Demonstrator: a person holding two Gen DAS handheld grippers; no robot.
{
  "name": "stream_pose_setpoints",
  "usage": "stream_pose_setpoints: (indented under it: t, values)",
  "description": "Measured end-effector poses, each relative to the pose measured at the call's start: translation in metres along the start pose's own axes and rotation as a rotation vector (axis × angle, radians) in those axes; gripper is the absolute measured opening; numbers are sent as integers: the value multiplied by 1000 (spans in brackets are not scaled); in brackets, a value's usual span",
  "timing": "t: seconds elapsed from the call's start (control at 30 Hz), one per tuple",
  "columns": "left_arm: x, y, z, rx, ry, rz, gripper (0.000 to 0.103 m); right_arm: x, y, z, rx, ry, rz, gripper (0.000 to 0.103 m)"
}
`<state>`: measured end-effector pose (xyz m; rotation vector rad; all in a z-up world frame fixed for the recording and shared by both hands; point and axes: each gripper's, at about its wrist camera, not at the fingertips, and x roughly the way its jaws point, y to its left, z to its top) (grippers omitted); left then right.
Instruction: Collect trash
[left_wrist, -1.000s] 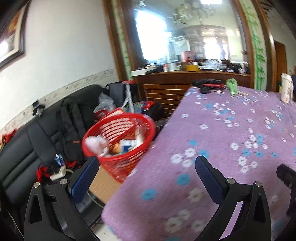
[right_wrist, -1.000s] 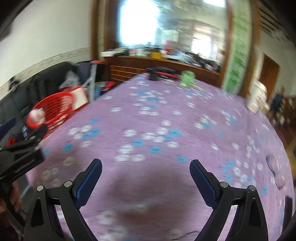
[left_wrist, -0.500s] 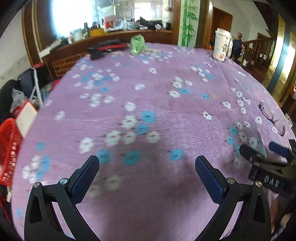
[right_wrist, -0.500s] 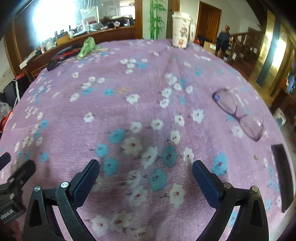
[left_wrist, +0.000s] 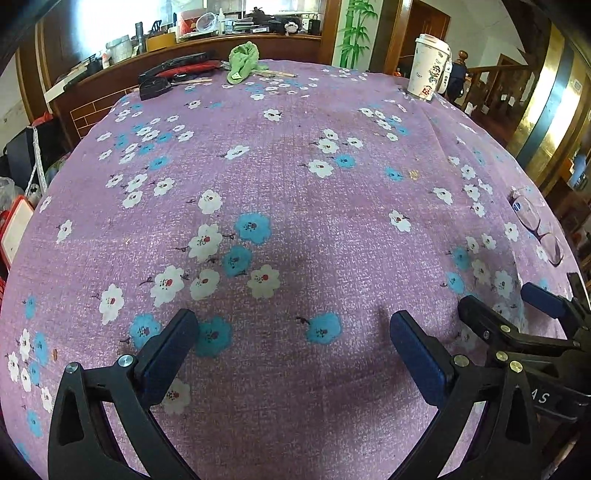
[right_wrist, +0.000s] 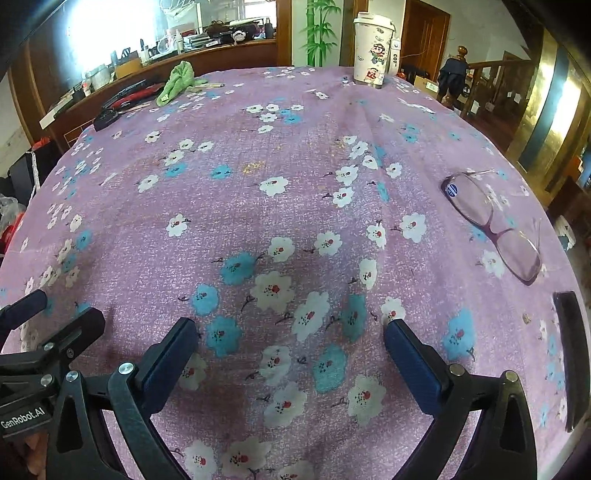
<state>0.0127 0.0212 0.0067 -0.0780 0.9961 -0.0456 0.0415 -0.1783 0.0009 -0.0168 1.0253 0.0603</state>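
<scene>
I hold both tools low over the near part of the counter (left_wrist: 295, 155), which wears a purple cloth with flowers. The left tool (left_wrist: 293, 338) is wide open and grips nothing; the right tool (right_wrist: 291, 341) is also wide open and empty. They hang side by side, near each other. Between them and the far edge, the cloth is bare and gives much free room. At the far edge lie a crumpled green cloth (left_wrist: 242, 61), beside it a black and red object (left_wrist: 173, 74), and a paper cup (right_wrist: 371, 50) stands upright at the far right. A pair of glasses (right_wrist: 495, 221) lies near the right edge, well apart from the right tool, and a dark flat object (right_wrist: 569, 354) lies at that edge. Off the left edge I see part of a red basket (left_wrist: 13, 229).
</scene>
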Motion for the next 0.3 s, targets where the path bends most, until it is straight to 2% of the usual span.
stream_pose_setpoints:
  t: [0.3]
  values:
    - [1,5,3,-31,-4,6,103,2,-2,1,2,1,0,103]
